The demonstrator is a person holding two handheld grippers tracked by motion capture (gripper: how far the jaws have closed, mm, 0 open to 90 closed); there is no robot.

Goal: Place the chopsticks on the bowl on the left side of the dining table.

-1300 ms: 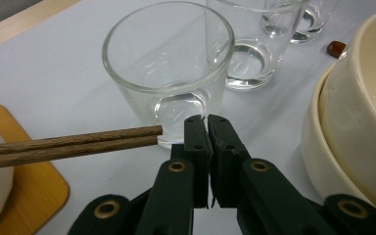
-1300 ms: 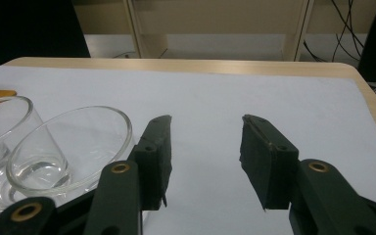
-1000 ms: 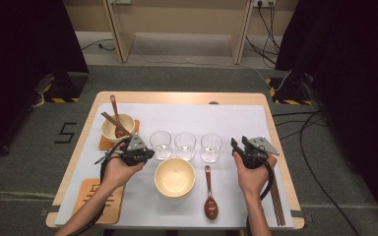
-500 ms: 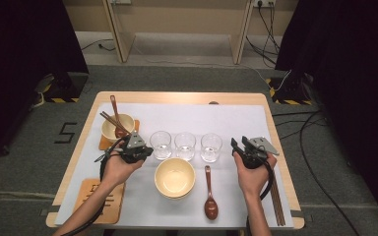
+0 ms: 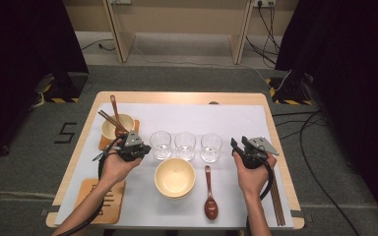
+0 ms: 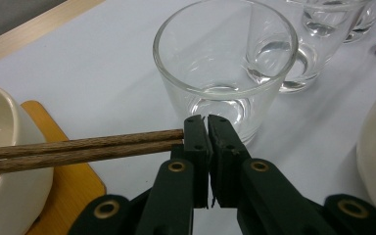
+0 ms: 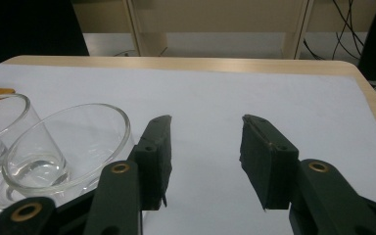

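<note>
- At the desk's [image 5: 187, 110] nine o'clock side, the left tool [image 6: 207, 128] pinches two brown chopsticks [image 6: 78, 148], probably resting on the small bowl [image 5: 112, 127].
- At three o'clock, the right tool [image 7: 204, 127] is wide open, holding nothing.

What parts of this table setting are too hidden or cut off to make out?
- Chopsticks, left gripper view: near ends hidden behind the left gripper; far ends cut off by the edge.
- Bowl, left gripper view: inside cut off by the edge.
- Glass, right gripper view: base hidden behind the right gripper.
</note>
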